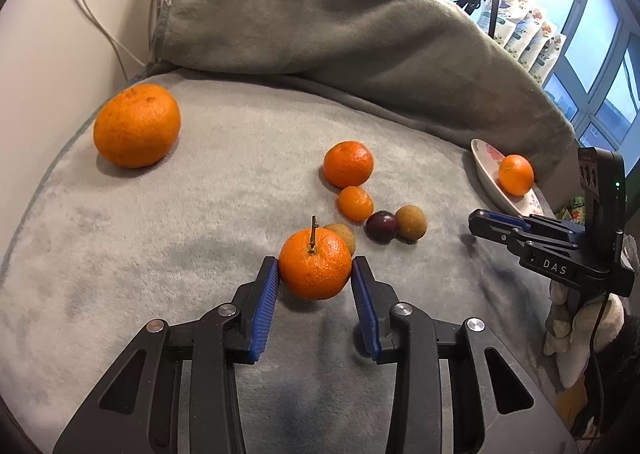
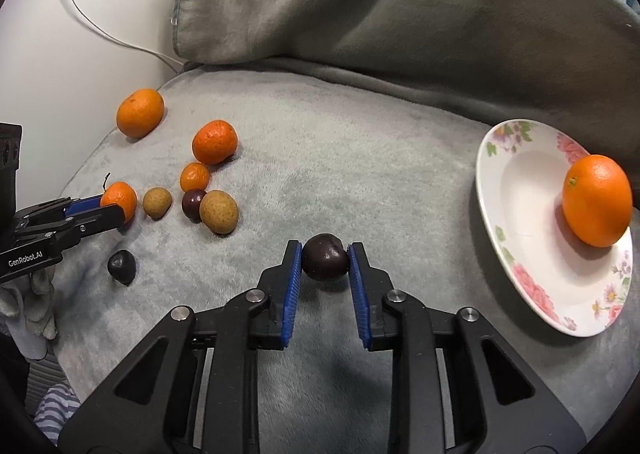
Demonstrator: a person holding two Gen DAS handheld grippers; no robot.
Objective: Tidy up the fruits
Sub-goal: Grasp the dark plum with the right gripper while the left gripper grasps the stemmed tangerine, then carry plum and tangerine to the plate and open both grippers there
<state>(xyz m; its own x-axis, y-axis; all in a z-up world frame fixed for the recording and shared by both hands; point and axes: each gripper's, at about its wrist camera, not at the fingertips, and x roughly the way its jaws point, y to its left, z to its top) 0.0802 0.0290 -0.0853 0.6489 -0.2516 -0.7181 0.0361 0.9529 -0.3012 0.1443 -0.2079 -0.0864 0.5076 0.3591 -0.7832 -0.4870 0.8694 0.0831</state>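
now pinching dark plum (image 2: 324, 263) in right claw (image 2: 325, 260), stemmed mandarin (image 1: 315, 264) in left claw (image 1: 315, 272); lift straight, then right to plate (image 2: 520, 182).

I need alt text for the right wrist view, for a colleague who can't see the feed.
The right gripper is shut on a dark plum on a grey blanket. To its right, a floral plate holds one orange. To the left lie more fruits, where the left gripper grips a stemmed mandarin.
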